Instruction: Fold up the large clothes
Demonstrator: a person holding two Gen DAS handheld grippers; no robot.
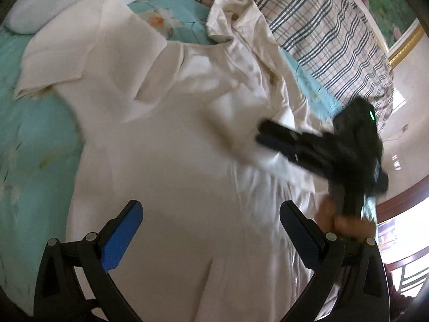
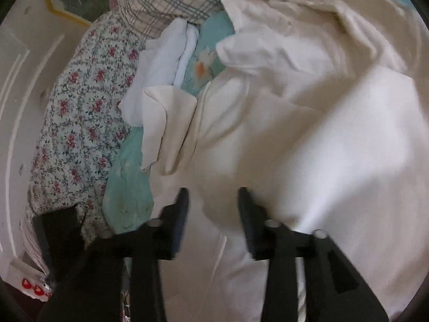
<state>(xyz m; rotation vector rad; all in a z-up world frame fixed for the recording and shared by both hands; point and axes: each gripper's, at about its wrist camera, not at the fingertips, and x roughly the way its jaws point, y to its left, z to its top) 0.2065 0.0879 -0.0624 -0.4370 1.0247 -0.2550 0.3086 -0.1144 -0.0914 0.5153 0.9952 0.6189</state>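
A large cream-white garment (image 1: 166, 145) lies spread over the teal bed, one short sleeve (image 1: 88, 53) flat at the upper left, the other side rumpled near the top (image 1: 241, 32). My left gripper (image 1: 211, 214) is open and empty, hovering above the garment's lower body. My right gripper (image 1: 261, 134) shows in the left wrist view, blurred, fingers close together at a fold on the garment's right side. In the right wrist view the right gripper (image 2: 213, 196) has a gap between its jaws, over the garment (image 2: 308, 139); whether cloth is pinched is unclear.
A teal floral bedsheet (image 1: 34, 145) lies under the garment. A plaid quilt (image 1: 321, 26) lies along the bed's far side and a floral quilt (image 2: 80, 112) beside it. White folded cloth (image 2: 166, 61) and a white pillow (image 1: 53, 2) sit near the head. A framed picture (image 1: 388, 8) hangs on the wall.
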